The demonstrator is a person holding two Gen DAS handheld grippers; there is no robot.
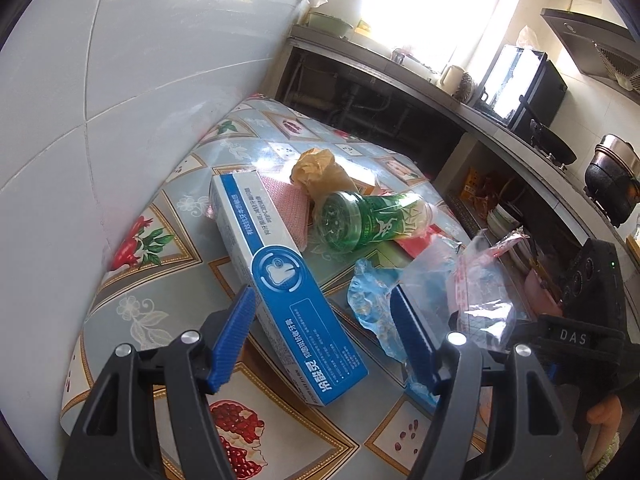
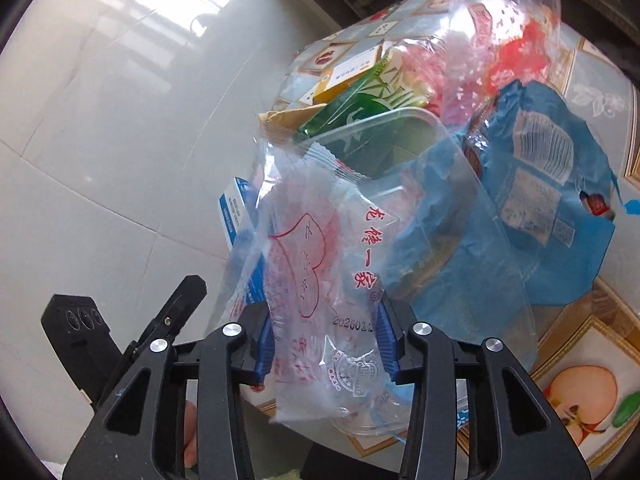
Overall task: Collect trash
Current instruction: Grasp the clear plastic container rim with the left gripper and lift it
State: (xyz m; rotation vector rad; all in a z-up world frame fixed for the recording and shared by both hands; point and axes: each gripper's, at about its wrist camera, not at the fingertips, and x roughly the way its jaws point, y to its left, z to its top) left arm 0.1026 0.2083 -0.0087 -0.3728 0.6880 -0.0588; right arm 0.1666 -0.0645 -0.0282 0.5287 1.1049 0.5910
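A long blue and white toothpaste box (image 1: 280,264) lies on the patterned tablecloth (image 1: 160,280). My left gripper (image 1: 320,294) stands open with the box's near end between its blue pads. Behind the box are a green plastic bottle (image 1: 372,220) on its side, crumpled tan paper (image 1: 320,172) and a blue wrapper (image 1: 372,296). My right gripper (image 2: 325,308) is shut on a clear plastic bag (image 2: 320,260) with red print, which fills the gap between its pads. The left wrist view shows this bag (image 1: 480,280) raised above the table. A clear plastic tray (image 2: 400,128) and the blue wrapper (image 2: 540,184) lie beyond it.
A grey tiled wall (image 1: 100,80) runs along the table's left side. To the right stands a kitchen counter with a kettle (image 1: 452,76), a black appliance (image 1: 520,84) and a pot (image 1: 612,176). Shelves below hold dishes. A small yellow box (image 2: 352,68) lies farther back.
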